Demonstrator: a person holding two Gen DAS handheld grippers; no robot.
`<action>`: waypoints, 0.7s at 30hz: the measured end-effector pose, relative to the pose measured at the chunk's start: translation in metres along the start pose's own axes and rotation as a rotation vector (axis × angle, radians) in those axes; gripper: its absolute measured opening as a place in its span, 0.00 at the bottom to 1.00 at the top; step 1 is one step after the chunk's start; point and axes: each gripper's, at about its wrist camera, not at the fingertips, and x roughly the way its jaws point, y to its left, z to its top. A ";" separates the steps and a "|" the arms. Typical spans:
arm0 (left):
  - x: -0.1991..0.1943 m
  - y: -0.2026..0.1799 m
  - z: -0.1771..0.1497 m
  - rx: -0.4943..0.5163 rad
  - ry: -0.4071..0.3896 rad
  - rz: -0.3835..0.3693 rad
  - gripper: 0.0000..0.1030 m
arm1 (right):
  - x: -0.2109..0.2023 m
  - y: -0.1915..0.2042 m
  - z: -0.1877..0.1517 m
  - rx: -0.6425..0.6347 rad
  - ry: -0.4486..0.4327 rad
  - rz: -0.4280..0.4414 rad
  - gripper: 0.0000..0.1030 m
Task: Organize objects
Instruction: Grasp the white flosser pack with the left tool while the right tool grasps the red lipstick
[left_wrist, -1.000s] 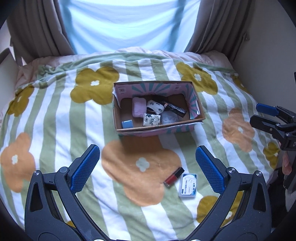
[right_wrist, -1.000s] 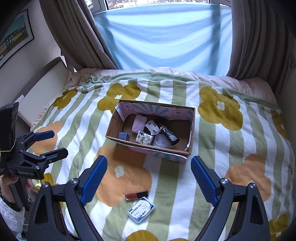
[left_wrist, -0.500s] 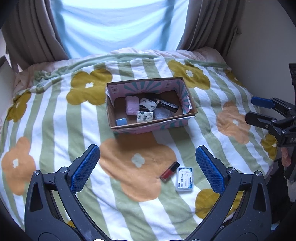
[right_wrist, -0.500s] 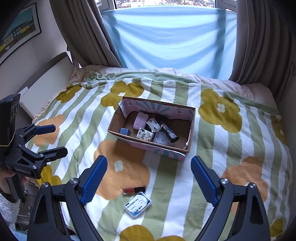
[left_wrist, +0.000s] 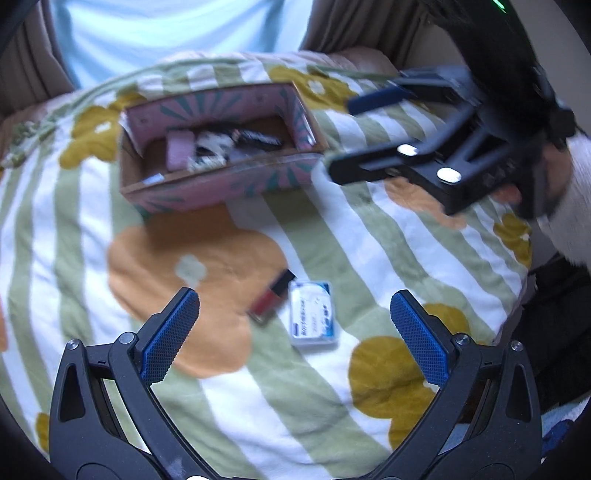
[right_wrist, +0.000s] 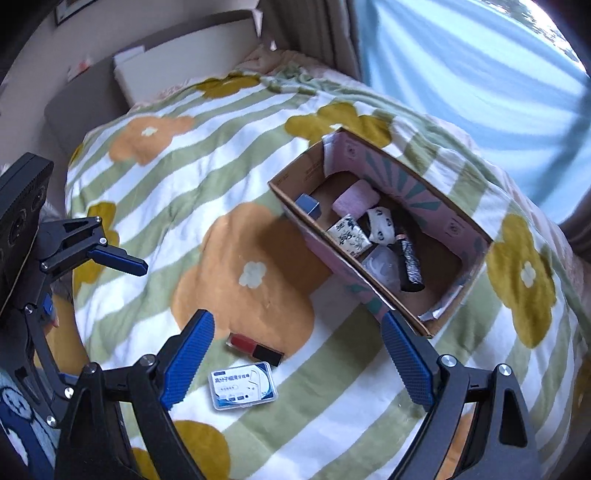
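Two left out: lipstick (right_wrist: 255, 349) and floss-pick case (right_wrist: 243, 385), lower centre – beside each other on the quilt (right_wrist: 207, 177).
Box (right_wrist: 380, 236): upper right – already holds small items.
Right gripper (right_wrist: 295, 362): spread wide, empty, over the pair.
Left gripper (left_wrist: 295, 332): likewise parted, empty.

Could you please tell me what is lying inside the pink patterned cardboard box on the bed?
Inside the pink patterned cardboard box: a small blue cube, a pink pad, two black-and-white patterned packets, a clear pouch, a dark tube. Anything beneath is hidden.
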 end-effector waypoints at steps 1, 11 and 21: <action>0.012 -0.003 -0.007 0.001 0.009 -0.009 1.00 | 0.013 0.001 -0.003 -0.034 0.016 0.013 0.87; 0.120 -0.015 -0.055 -0.004 0.087 -0.053 0.98 | 0.130 0.014 -0.030 -0.294 0.184 0.227 0.79; 0.158 -0.019 -0.062 -0.038 0.101 -0.091 0.95 | 0.191 0.048 -0.031 -0.580 0.377 0.390 0.66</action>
